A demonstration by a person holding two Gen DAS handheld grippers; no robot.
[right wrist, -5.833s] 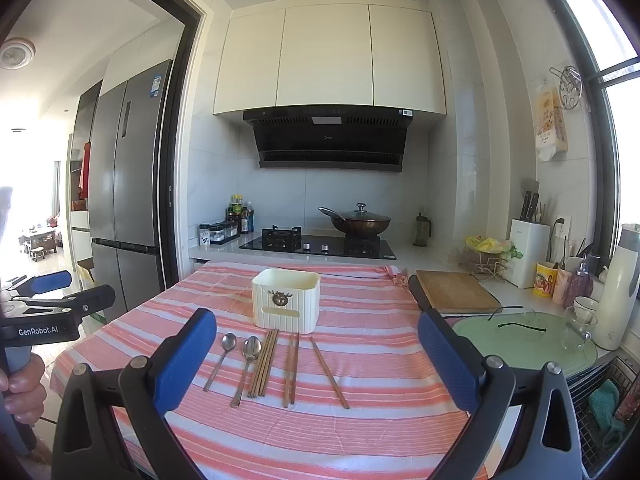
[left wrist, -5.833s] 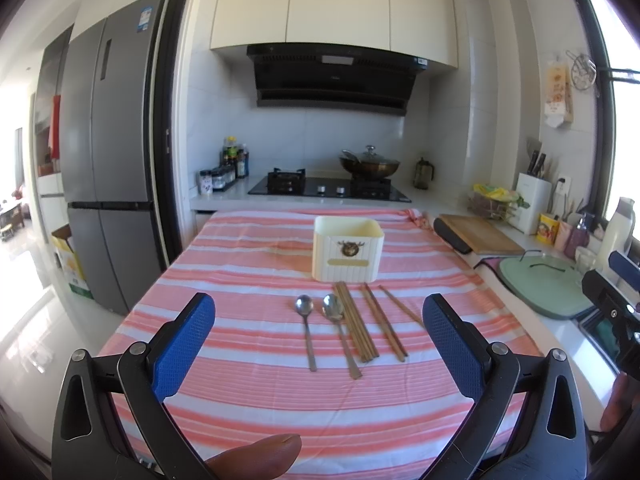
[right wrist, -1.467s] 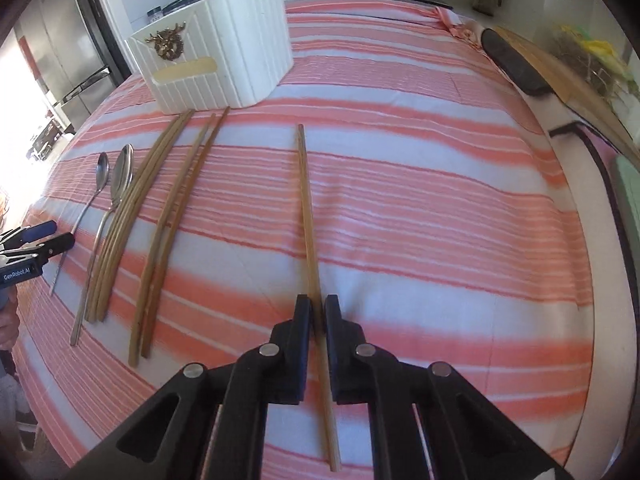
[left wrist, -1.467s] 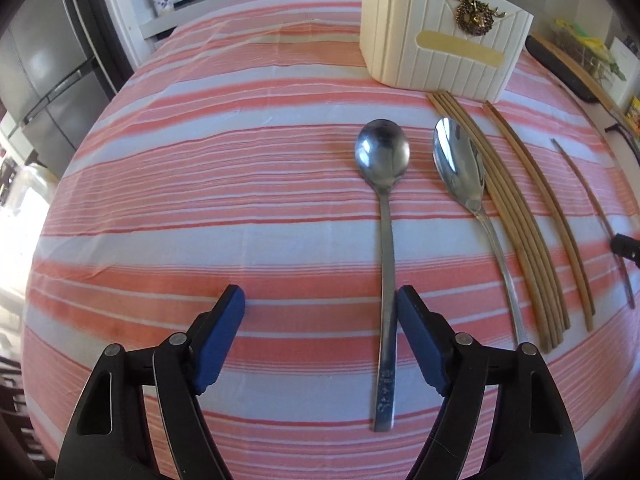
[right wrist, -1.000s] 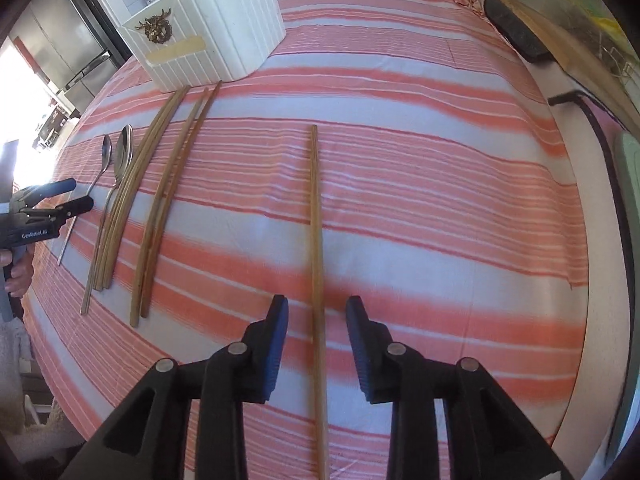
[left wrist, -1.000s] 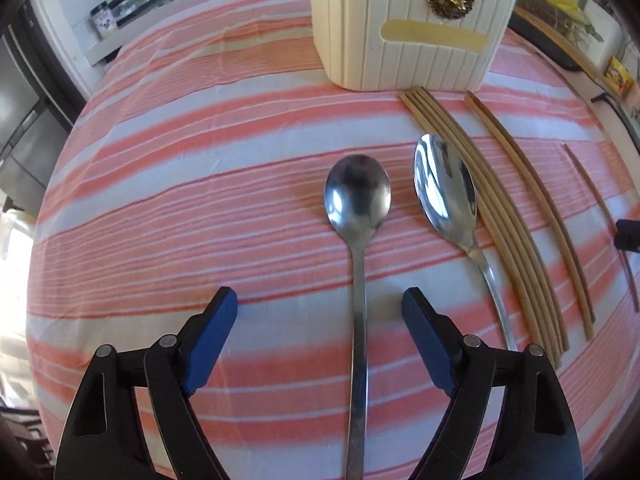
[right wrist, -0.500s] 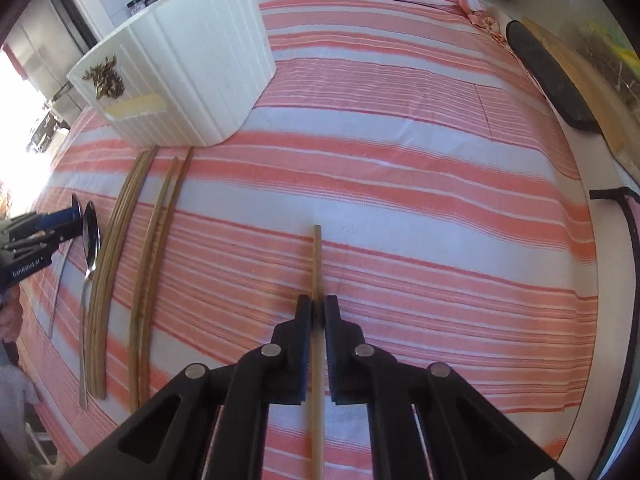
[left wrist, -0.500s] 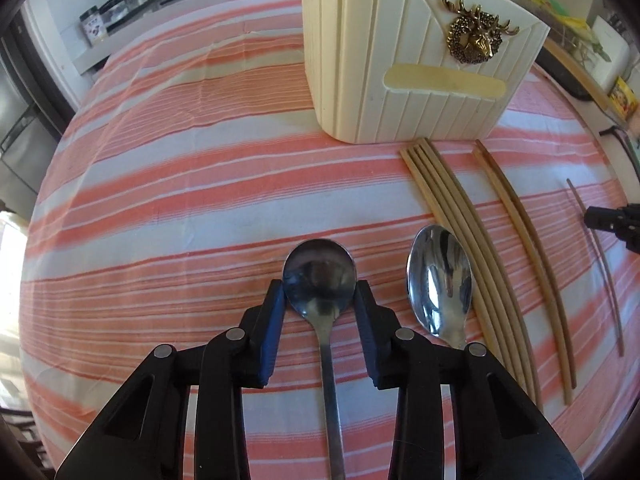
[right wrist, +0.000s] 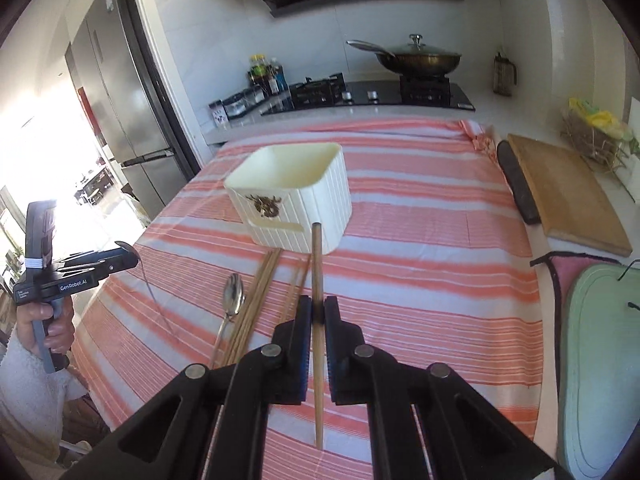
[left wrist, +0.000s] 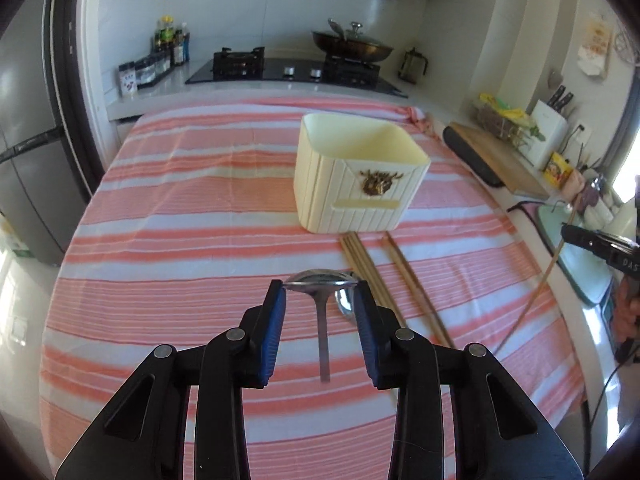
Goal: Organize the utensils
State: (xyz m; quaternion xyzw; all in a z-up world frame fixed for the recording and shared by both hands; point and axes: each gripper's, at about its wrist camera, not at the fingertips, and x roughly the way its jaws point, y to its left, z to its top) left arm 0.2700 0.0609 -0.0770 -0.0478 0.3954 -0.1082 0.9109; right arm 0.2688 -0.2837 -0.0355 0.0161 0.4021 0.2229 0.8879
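My left gripper (left wrist: 320, 292) is shut on the bowl of a steel spoon (left wrist: 322, 324), lifted above the striped cloth with its handle hanging down. A second spoon (left wrist: 345, 302) still lies on the cloth, just right of it. My right gripper (right wrist: 318, 310) is shut on a single wooden chopstick (right wrist: 317, 264), raised off the table and pointing toward the cream utensil holder (right wrist: 294, 196). The same holder (left wrist: 360, 178) stands open-topped at mid-table in the left wrist view. Several chopsticks (left wrist: 394, 276) lie in front of it. The right gripper (left wrist: 592, 240) appears at the right edge there.
A wooden cutting board (right wrist: 568, 188) and a green mat (right wrist: 600, 360) lie right of the table. A stove with a lidded wok (left wrist: 352, 46) sits behind. A fridge (right wrist: 120, 92) stands at the left. A hand (right wrist: 48, 320) holds the left gripper (right wrist: 124, 258).
Both grippers closed on their items and rose off the cloth: the left with the spoon, the right with the chopstick. The views tilted up toward the kitchen.
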